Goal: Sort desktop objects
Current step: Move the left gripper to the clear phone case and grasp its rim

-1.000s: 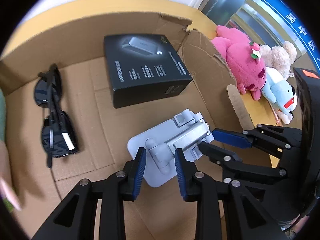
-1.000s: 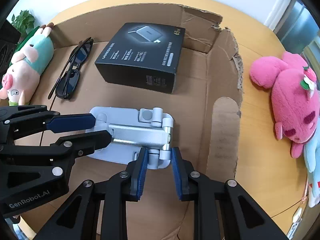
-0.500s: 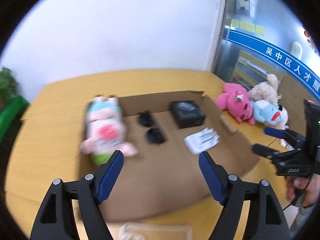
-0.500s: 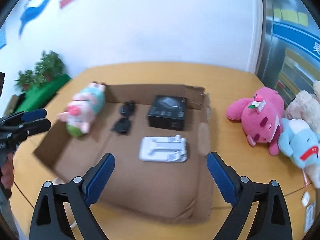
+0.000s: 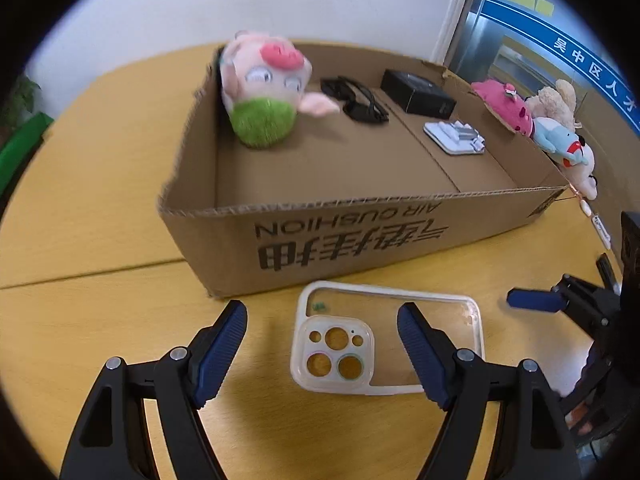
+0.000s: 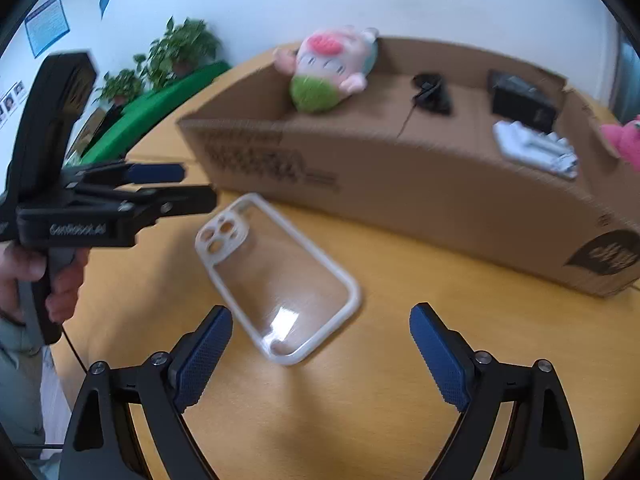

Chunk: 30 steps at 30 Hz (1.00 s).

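Both grippers have left the phone stand (image 5: 454,138) in the box (image 5: 360,236); left gripper (image 5: 322,354) fingers spread, right gripper (image 6: 320,354) fingers narrowing slightly on nothing, over the phone case (image 5: 384,344) left on the tabletop (image 5: 100,208).

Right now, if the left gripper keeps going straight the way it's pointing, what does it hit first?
Probably the clear plastic phone case lying flat on the yellow wooden table. It sits between the left gripper's open fingers, nothing held; exact depth is unclear.
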{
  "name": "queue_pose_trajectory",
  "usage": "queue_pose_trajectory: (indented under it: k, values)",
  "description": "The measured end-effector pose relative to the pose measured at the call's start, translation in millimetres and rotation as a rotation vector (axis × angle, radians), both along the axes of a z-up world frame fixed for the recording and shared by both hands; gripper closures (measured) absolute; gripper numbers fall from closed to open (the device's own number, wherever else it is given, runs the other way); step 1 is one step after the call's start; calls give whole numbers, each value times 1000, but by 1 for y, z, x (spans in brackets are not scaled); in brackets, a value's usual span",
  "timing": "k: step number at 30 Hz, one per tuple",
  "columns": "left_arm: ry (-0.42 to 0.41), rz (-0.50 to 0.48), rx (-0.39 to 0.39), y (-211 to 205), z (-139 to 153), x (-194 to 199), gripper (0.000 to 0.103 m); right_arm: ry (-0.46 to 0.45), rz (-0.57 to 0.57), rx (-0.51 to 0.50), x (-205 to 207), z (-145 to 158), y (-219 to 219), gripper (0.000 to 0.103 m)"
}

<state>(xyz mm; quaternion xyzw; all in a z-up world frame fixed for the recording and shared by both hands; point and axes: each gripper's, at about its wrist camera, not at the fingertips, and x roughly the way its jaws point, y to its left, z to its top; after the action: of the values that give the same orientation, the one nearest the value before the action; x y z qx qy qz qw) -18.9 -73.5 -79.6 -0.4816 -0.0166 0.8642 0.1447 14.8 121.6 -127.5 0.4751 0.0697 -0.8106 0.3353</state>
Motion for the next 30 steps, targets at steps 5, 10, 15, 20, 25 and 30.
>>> queue_pose_trajectory:
  k: [5,10,15,20,25,30]
  values:
    - [-87,2,37,0,-26,-12,26,-62,9,-21,-5,-18,-9,12]
    - [-85,-50,74,9,-27,-8,27,-67,15,-62,-9,-21,-11,11]
    - [-80,-83,118,19,-25,0,27,-84,-2,-106,-11,-18,-2,10]
    - [-36,-75,217,19,-10,14,27,-51,-44,-191,-8,-3,23,9]
    - [36,-55,260,30,11,18,27,32,-76,-221,0,19,40,10]
    - [55,-54,290,36,20,25,27,107,-77,-247,18,33,53,10]
